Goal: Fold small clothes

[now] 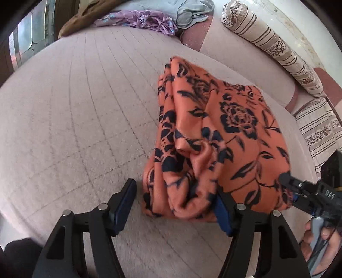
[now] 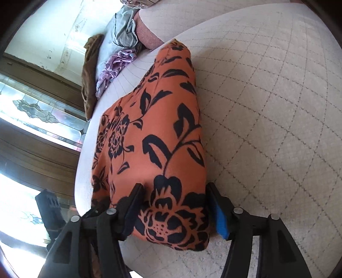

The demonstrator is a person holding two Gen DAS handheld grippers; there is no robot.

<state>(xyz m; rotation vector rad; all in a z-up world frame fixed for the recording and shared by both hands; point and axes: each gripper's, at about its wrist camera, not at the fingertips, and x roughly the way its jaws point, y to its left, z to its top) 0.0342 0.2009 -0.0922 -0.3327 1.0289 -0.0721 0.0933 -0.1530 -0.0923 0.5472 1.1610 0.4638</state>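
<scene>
- Orange floral garment (image 1: 215, 136), printed with dark flowers and leaves, lies folded in a thick bundle on the quilted pale bed (image 1: 74, 128), right in front of both tools I'm running.
- My left hand-held gripper (image 1: 177, 205) has its jaws apart; the bunched near edge of the garment sits between them. The right pad (image 1: 222, 211) is against the cloth, but the left pad (image 1: 124, 205) stands clear of it over bare quilt, so nothing is clamped.
- My right hand-held gripper (image 2: 175, 211) is also spread, straddling the near end of the bundle. Both pads sit close beside the cloth; I cannot tell for certain whether they touch, and the fabric does not look pinched.
- In the left wrist view, the right tool reaches in from the right of my left gripper, its tip (image 1: 286, 177) at the garment's right edge, with the person's hand (image 1: 320, 241) on its grip.
- Far beyond the grippers, at the bed's far edge, I see a purple cloth (image 1: 147, 21), a grey-blue cloth (image 1: 192, 12) and a brown one (image 1: 85, 19).
- A striped bolster (image 1: 271, 45) lies beyond and to the right of the left gripper.
</scene>
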